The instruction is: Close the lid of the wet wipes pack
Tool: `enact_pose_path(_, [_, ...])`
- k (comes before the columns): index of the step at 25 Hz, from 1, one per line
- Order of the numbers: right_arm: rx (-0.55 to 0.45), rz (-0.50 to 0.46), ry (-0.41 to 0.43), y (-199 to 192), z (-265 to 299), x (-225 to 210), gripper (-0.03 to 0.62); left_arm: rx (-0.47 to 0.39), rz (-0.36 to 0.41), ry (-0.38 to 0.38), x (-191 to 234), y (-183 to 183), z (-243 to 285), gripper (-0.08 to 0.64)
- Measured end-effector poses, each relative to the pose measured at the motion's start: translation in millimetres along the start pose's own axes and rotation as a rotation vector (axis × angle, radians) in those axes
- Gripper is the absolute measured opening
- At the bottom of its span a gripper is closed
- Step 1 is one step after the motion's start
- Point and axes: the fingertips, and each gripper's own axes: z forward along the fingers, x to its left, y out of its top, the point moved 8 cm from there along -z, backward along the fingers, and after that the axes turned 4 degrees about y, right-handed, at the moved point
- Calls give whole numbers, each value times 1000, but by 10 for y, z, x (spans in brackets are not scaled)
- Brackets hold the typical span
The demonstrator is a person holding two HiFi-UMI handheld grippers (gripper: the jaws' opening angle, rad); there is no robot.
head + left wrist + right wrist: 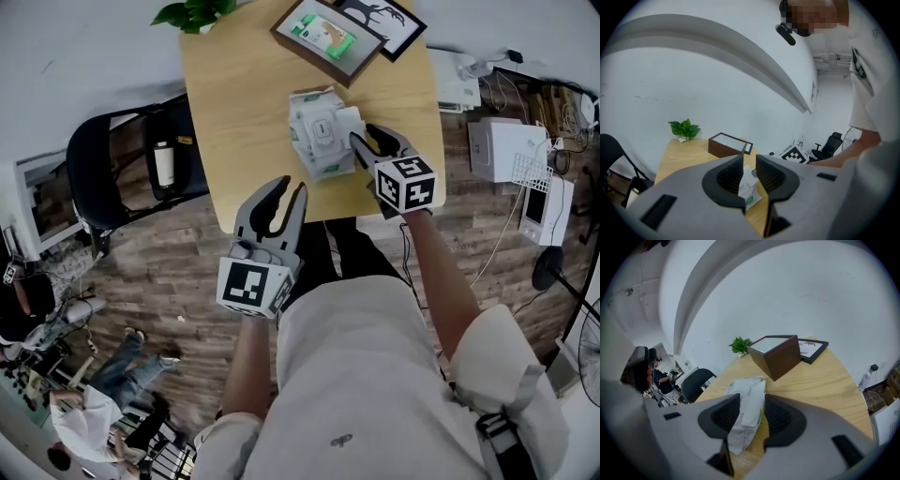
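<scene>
The white wet wipes pack (315,137) lies on the wooden table (234,103), its white lid (349,121) raised on the right side. My right gripper (366,134) is at the pack's right edge with its jaws apart. In the right gripper view the pack (740,389) and the upright lid (756,404) show in the gap of the right gripper (752,400); the pads do not press on it. My left gripper (291,187) hovers off the table's near edge, jaws slightly apart and empty. Through the left gripper (749,161) the pack (749,186) lies ahead.
A brown box (324,36) and a black picture frame (382,19) stand at the table's far end, with a green plant (192,13) at the far left corner. A black chair (131,159) is left of the table. White devices (514,150) sit on the floor at right.
</scene>
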Motion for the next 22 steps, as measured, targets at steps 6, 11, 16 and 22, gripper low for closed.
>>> enact_pose_path(6, [-14,-12,18,58,-28,106,144,-12,6,8,-13,34,-71,78])
enact_pose_path(11, [-15,-31,36,86,-28,197,143,-23,9,18,-19,43,-156,78])
enact_pose_path(16, [-15,-44,55,106,-1,306,144,-33,7,31,-2,47,-240,78])
enact_pose_path(22, [-7,-59,77,112,50,433,143,-39,-2,47,47,17,-330,78])
